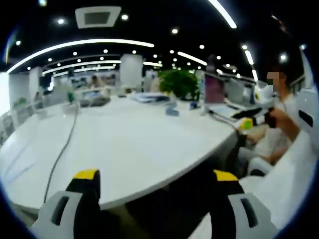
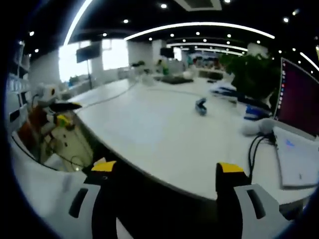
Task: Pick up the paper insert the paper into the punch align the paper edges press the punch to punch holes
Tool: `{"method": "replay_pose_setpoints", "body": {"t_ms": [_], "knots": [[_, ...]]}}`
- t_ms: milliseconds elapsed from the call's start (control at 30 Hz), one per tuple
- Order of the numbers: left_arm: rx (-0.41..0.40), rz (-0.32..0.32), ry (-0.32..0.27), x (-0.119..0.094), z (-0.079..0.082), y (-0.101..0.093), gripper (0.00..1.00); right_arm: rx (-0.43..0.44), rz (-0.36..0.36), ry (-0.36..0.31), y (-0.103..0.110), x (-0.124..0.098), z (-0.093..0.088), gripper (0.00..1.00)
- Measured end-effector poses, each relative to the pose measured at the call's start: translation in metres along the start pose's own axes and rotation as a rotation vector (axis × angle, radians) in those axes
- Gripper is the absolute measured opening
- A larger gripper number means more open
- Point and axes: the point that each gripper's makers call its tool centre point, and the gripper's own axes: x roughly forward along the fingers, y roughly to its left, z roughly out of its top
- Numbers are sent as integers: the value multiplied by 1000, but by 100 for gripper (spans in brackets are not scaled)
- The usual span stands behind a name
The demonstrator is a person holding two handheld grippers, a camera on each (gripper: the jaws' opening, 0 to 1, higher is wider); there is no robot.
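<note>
Both grippers we hold over the near edge of the white table (image 2: 149, 129): our left gripper (image 1: 154, 177) has its jaws spread and grips nothing, and our right gripper (image 2: 162, 169) is likewise spread and empty. Out on the table, well beyond the jaws, sits a small blue object (image 2: 201, 106), possibly the punch; it is too blurred to be sure. Beyond it stands a green plant (image 1: 178, 82).

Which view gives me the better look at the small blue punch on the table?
The right gripper view: the blue punch sits alone on bare white table, nearer the middle of the picture. In the left gripper view it is a blurred blue shape far across the table, near the green plant.
</note>
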Motion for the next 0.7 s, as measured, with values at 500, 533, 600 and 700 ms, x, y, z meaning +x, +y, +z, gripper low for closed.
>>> {"method": "replay_pose_setpoints", "body": {"t_ms": [500, 533, 600, 700], "knots": [[-47, 203, 57, -74, -26, 32, 90, 15, -35, 101, 7, -56, -39, 80], [-52, 212, 55, -77, -27, 34, 90, 19, -41, 101, 5, -57, -40, 80], [-65, 219, 51, -82, -28, 34, 90, 30, -46, 93, 4, -58, -38, 80], [-75, 227, 39, -87, -26, 34, 90, 31, -35, 77, 8, -58, -34, 80]]}}
